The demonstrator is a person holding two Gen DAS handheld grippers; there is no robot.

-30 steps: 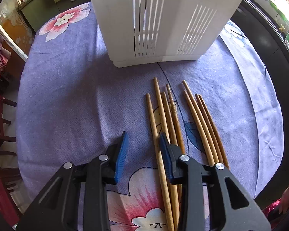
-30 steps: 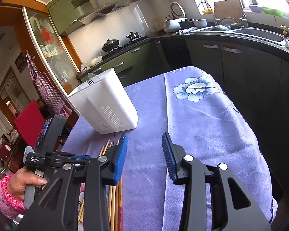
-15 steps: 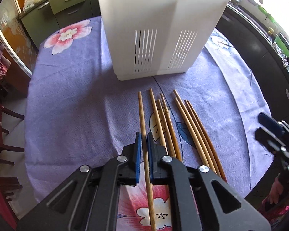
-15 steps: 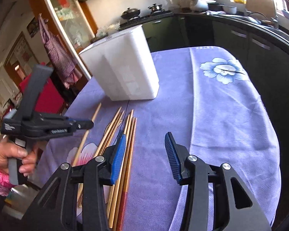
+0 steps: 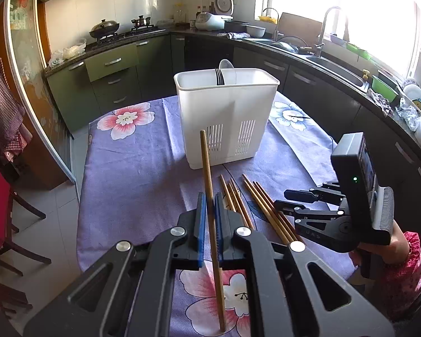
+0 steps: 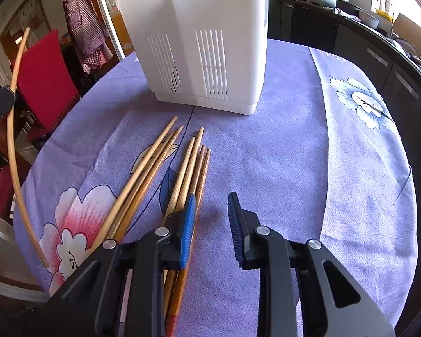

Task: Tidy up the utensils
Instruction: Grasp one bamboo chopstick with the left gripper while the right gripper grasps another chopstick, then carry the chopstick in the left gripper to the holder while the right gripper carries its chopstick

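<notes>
Left gripper (image 5: 210,219) pinches one chopstick (image 5: 209,185) about mid-length, pads pressed flat on it. Stick is clear of the cloth, near end low by the camera, far end tilted up and away toward the bin (image 5: 226,118).

Right gripper (image 6: 212,224) low over the loose chopsticks (image 6: 165,165); jaws have just been closing, now part spread. Left pad sits over the rightmost sticks of the pile, right pad over bare cloth. Nothing between the pads that I can see; no grip.

Pile lies near, on the tablecloth (image 6: 294,154), long axes running near-to-far, fanned slightly, far tips pointing at the bin. Right gripper is nearest to it.

Bin stands upright beyond the pile, well apart from the stick tips, open at the top. Dark forks (image 5: 219,76) and a spoon (image 5: 227,66) stand in its far part; near part looks free.

Judgement: held stick must rise above the near rim, then go steeper to drop in. Open room left and right of the bin; table edge close on the right.
</notes>
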